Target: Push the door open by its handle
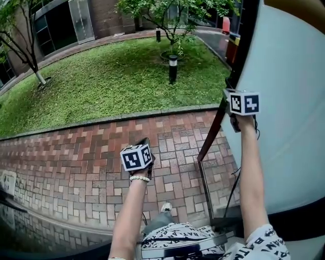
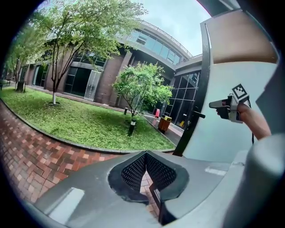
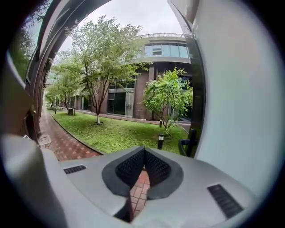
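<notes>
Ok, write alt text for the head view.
A person reaches forward with two grippers: the right gripper is up by the edge of an open white door, the left gripper lower over a brick path. Beyond lie a lawn and trees.

you can read little here: the patterned garment at your waist (image 1: 172, 234) carries repeated printed letters that look like "bat", seen upside down, and your right sleeve (image 1: 266, 246) shows the same lettering, only partly legible.
</notes>
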Demonstrator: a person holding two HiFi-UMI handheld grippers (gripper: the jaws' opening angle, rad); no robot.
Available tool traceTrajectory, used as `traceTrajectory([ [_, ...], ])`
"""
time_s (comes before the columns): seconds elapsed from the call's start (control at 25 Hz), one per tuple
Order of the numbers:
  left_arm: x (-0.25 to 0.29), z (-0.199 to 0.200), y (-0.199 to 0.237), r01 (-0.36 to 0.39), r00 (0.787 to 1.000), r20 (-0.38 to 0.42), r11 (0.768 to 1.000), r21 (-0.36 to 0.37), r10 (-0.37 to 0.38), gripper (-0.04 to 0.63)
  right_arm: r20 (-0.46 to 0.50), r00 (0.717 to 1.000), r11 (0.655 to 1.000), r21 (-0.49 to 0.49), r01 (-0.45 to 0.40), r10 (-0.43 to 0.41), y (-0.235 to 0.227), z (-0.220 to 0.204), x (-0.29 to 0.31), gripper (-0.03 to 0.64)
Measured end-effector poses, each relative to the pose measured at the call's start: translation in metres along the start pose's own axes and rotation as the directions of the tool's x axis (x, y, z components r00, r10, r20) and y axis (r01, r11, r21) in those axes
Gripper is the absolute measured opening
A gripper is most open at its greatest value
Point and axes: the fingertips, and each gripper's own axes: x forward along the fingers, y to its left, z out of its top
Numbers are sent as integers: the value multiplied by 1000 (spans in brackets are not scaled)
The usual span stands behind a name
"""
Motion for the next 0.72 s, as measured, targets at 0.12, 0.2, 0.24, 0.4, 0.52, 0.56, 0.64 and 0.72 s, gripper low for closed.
traceTrajectory([
  [0.12, -43, -15, -24, -17, 1000, 13, 1000, 4, 17, -11, -15, 998, 998, -10, -56, 55, 38, -36, -41, 0],
  [0.2, -76, -29, -39, -33, 999, 6, 999, -1, 33, -11, -28, 995, 995, -10, -97, 97, 61, -55, -72, 0],
  [0.24, -92, -36, -46, -40, 999, 3, 999, -4, 40, -11, -34, 993, 993, -16, -116, 115, 72, -61, -88, 0],
  [0.4, -158, -53, -63, -76, 997, 7, 997, -20, 76, -11, -44, 983, 982, -55, -182, 180, 119, -66, -144, 0],
  [0.52, -190, -62, -75, -74, 997, 18, 997, -21, 74, -11, -24, 975, 974, -51, -222, 221, 144, -73, -176, 0],
  [0.56, -195, -65, -82, -69, 997, 22, 997, -23, 69, -11, -16, 973, 972, -49, -231, 231, 148, -76, -185, 0],
  [0.64, -206, -72, -93, -67, 997, 31, 997, -26, 67, -11, -15, 968, 966, -59, -252, 251, 159, -85, -200, -2],
  [0.72, -219, -82, -98, -66, 997, 36, 997, -34, 67, -11, -34, 960, 957, -85, -278, 276, 180, -99, -214, -1],
])
